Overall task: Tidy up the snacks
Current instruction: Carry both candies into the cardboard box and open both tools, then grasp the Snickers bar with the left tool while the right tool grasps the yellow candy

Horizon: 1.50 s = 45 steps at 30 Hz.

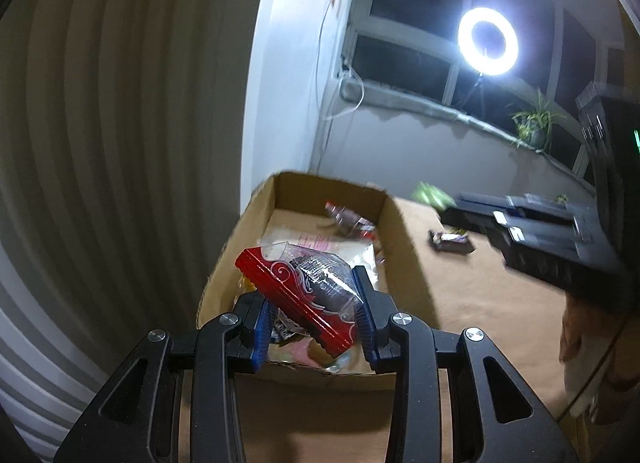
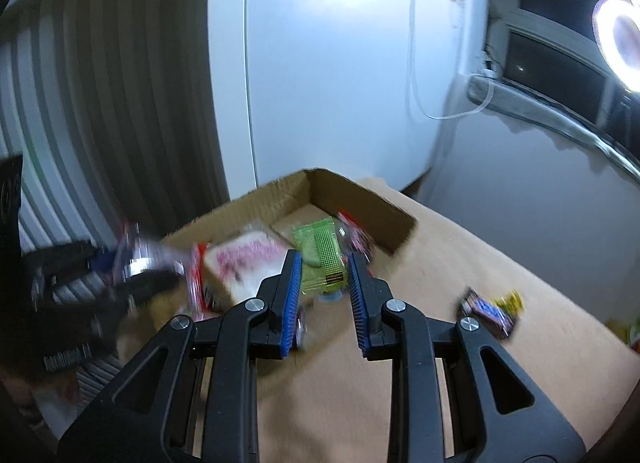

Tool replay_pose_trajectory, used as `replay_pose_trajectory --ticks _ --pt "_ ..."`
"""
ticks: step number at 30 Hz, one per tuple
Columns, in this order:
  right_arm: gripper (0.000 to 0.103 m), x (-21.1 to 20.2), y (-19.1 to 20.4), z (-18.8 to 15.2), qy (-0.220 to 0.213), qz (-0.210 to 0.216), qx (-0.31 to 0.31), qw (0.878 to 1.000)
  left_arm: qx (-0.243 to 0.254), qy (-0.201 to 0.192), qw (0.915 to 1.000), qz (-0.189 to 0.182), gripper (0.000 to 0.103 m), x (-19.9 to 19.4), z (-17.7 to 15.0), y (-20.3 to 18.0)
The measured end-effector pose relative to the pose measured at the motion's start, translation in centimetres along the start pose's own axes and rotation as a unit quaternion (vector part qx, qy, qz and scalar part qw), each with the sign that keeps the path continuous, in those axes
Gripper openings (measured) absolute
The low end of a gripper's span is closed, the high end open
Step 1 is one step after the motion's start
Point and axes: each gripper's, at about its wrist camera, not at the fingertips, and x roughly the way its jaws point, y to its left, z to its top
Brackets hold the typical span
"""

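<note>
My left gripper (image 1: 310,287) is shut on a red-and-clear snack packet (image 1: 308,287) with a dark cake inside. It hangs above the near end of an open cardboard box (image 1: 404,247). My right gripper (image 2: 324,259) is shut on a green snack packet (image 2: 320,251), held over the same box (image 2: 360,199) from its near right side. Inside the box lie a white-and-pink packet (image 2: 244,259) and a small red-and-clear packet (image 1: 348,219). Each gripper shows blurred in the other's view: the right one (image 1: 520,231) with its green packet (image 1: 432,195), the left one at the left edge with its red packet (image 2: 160,259).
The box stands at the far left corner of a brown table (image 1: 500,323), close to a ribbed curtain (image 1: 100,143) and white wall. A dark purple bar (image 2: 486,311) and yellow wrapper (image 2: 510,299) lie on the table to the right. A ring light (image 1: 488,41) and plant (image 1: 534,127) stand behind.
</note>
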Motion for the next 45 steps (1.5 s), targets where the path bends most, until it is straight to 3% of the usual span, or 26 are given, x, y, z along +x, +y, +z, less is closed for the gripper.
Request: replay_pose_trajectory --ticks 3,4,5,7,10,17,31,40,45 --pt "0.028 3.6 0.3 1.3 0.006 0.020 -0.010 1.000 0.001 0.028 0.9996 0.006 0.036 1.7 -0.5 0.4" --pt "0.043 4.8 0.4 1.4 0.019 0.023 -0.013 0.999 0.002 0.035 0.9994 0.007 0.039 2.1 -0.5 0.5" --pt "0.053 5.8 0.4 1.3 0.030 0.019 -0.014 0.999 0.004 0.046 0.9989 0.012 0.053 2.7 -0.7 0.6" --pt "0.053 5.6 0.2 0.7 0.020 0.017 -0.008 1.000 0.004 0.050 0.9985 0.024 0.071 2.9 -0.6 0.8" --pt "0.059 4.0 -0.2 -0.9 0.011 0.002 -0.001 1.000 0.007 0.024 0.9988 0.042 0.079 2.0 0.0 0.9" --pt "0.069 0.4 -1.6 -3.2 -0.003 -0.021 0.024 1.000 0.033 0.003 0.9981 0.051 0.079 0.4 1.2 -0.7" --pt "0.071 -5.1 -3.3 -4.8 -0.030 -0.031 0.044 0.998 0.088 -0.038 0.9939 0.055 0.082 -4.4 2.8 -5.4" --pt "0.076 -6.8 -7.3 -6.6 -0.031 -0.052 0.066 0.996 0.109 -0.032 0.9927 0.040 0.082 -4.0 2.6 -8.8" --pt "0.076 -6.4 -11.6 -8.0 -0.011 -0.062 0.091 0.994 0.108 -0.007 0.9942 0.004 0.082 -1.4 2.2 -11.5"
